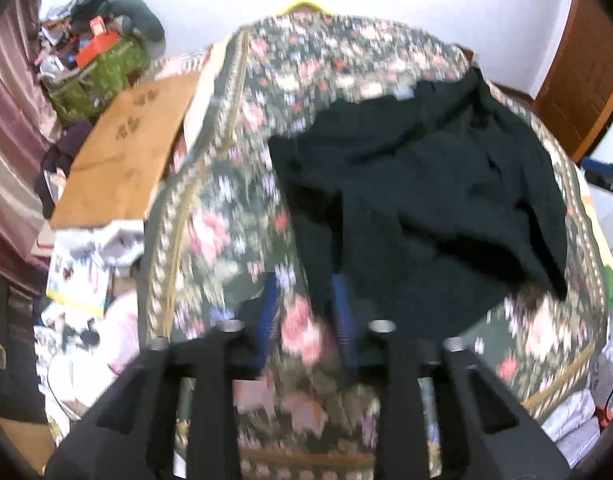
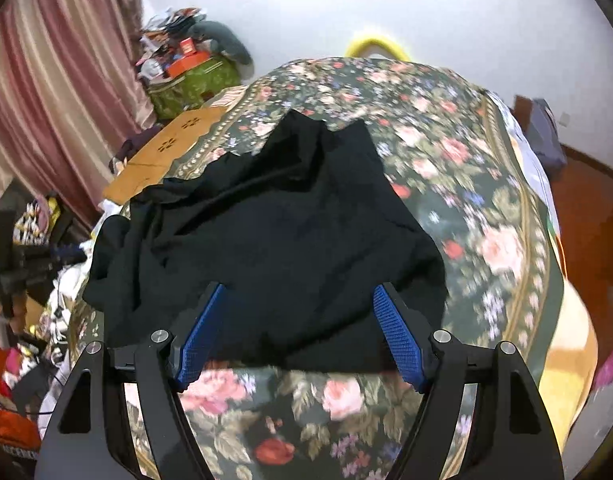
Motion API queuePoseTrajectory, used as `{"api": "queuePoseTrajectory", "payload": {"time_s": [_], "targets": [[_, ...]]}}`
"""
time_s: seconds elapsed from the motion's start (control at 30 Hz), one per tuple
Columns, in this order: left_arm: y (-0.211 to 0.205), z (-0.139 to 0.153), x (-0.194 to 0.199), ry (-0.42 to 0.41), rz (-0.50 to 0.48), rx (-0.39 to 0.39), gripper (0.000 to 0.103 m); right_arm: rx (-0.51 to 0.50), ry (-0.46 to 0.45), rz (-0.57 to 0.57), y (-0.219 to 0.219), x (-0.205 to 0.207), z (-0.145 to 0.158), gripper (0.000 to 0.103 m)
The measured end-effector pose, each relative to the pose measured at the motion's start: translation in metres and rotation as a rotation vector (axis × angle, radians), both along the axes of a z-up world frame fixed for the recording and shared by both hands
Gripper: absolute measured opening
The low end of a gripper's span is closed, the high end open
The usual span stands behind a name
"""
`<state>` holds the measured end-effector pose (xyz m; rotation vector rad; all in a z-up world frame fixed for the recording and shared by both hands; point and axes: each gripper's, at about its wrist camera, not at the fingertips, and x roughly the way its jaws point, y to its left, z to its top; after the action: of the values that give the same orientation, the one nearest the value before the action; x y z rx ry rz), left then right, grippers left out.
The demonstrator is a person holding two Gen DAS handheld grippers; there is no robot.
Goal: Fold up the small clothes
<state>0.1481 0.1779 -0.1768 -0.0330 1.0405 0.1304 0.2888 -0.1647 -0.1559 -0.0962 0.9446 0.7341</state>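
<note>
The black, soft-knit small garment lies crumpled on the bed covered by a dark green floral bedspread. In the right wrist view it fills the centre; in the left wrist view it sits from 12 to 3 o'clock of the left gripper.

**Jaw state.** The left gripper's jaws stand partly apart with nothing between them; the blue pads hang over the bedspread at the garment's near-left edge, and motion blur hides whether they touch the cloth. The right gripper has its jaws wide, empty, above the garment's near hem.

**Hazards.**
- The garment is bunched, with one flap trailing toward 9 o'clock in the right wrist view. A fold started now would likely trap wrinkles; flatten first.
- That flap lies near the bed's edge; a careless pull could drag the cloth off the bed.
- A pinch taken too deep may catch the bedspread along with the garment.
- Black on black hides seams, so a jaw may take two layers where one is intended.

**Containers.** A green fabric box at 10 o'clock in the right wrist view is heaped with an orange box and mixed clutter. A flat brown cardboard sheet rests beside the bed.
</note>
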Motion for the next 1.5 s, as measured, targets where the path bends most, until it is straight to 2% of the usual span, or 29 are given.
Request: {"api": "queuePoseTrajectory", "payload": {"time_s": [0.03,0.13,0.23,0.37,0.43,0.47,0.5,0.53,0.57,0.6,0.63,0.67,0.83,1.1,1.2,1.4,1.5], "targets": [[0.000,0.003,0.008,-0.017,-0.003,0.003,0.046,-0.006,-0.004,0.008,0.005,0.004,-0.001,0.073],[0.000,0.003,0.033,-0.033,-0.019,0.002,0.047,-0.025,-0.010,0.030,0.024,0.020,-0.004,0.073],[0.004,-0.011,0.063,-0.008,-0.019,-0.020,0.047,-0.034,0.004,0.047,0.043,0.040,-0.011,0.073],[0.017,-0.038,0.091,0.051,0.018,-0.096,0.047,-0.038,0.026,0.055,0.069,0.068,-0.023,0.069],[0.025,-0.051,0.101,0.068,0.037,-0.144,0.047,-0.036,0.047,0.039,0.079,0.087,-0.032,0.061],[0.027,-0.056,0.103,0.073,0.040,-0.161,0.047,-0.035,0.055,0.032,0.082,0.093,-0.036,0.052],[0.029,-0.060,0.105,0.074,0.038,-0.180,0.040,-0.034,0.069,0.019,0.087,0.103,-0.042,0.045],[0.029,-0.064,0.106,0.073,0.026,-0.199,0.022,-0.033,0.079,0.013,0.088,0.108,-0.045,0.042],[0.029,-0.067,0.108,0.077,0.017,-0.211,0.012,-0.031,0.095,0.005,0.091,0.114,-0.050,0.035],[0.029,-0.068,0.108,0.076,0.010,-0.212,0.007,-0.032,0.102,0.000,0.094,0.117,-0.053,0.024],[0.028,-0.068,0.107,0.065,0.005,-0.212,0.006,-0.038,0.092,-0.003,0.095,0.118,-0.054,0.017],[0.029,-0.067,0.107,0.052,-0.001,-0.208,0.005,-0.042,0.077,0.005,0.095,0.117,-0.053,0.005],[0.038,-0.048,0.105,0.006,0.020,-0.155,0.003,-0.032,0.014,0.007,0.080,0.114,-0.033,0.003],[0.069,-0.006,0.101,-0.082,0.100,-0.086,0.003,-0.040,-0.135,-0.090,0.029,0.123,0.033,0.002],[0.074,0.005,0.102,-0.106,0.101,-0.048,0.003,-0.050,-0.155,-0.115,0.017,0.129,0.047,0.002],[0.068,0.017,0.123,-0.116,0.102,0.054,0.003,-0.072,-0.170,-0.130,0.015,0.134,0.050,0.002],[0.071,0.009,0.145,-0.083,0.106,0.097,0.003,-0.092,-0.150,-0.139,0.020,0.148,0.041,0.002]]}}
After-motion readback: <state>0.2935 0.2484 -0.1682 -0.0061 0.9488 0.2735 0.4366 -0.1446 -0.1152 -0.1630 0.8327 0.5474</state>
